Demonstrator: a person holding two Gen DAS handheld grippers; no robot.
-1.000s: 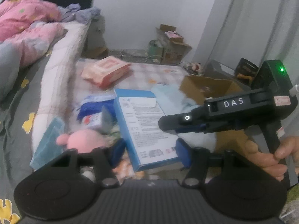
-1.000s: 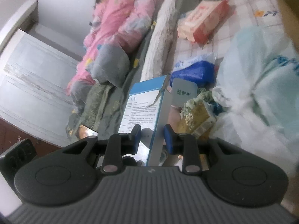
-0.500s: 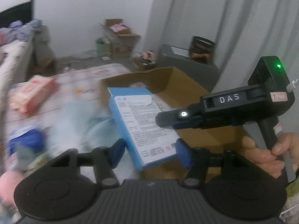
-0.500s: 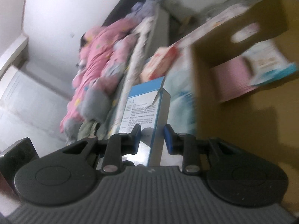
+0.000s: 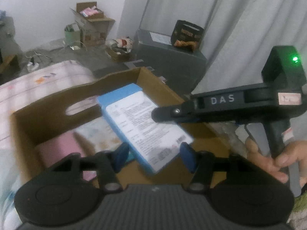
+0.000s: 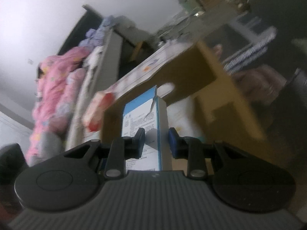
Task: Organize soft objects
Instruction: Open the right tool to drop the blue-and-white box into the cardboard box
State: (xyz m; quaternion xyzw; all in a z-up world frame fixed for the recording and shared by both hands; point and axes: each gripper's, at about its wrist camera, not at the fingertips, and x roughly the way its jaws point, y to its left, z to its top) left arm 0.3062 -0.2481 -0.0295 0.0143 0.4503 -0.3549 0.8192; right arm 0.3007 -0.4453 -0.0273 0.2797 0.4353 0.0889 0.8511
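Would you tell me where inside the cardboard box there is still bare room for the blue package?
The cardboard box looks bare on its right side, under the blue package gripped by the right gripper. The left is crowded: a pink pack beside a pale printed pack.

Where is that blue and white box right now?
The blue and white box is held in the right tongs, above the open cardboard box, as the left wrist view shows.
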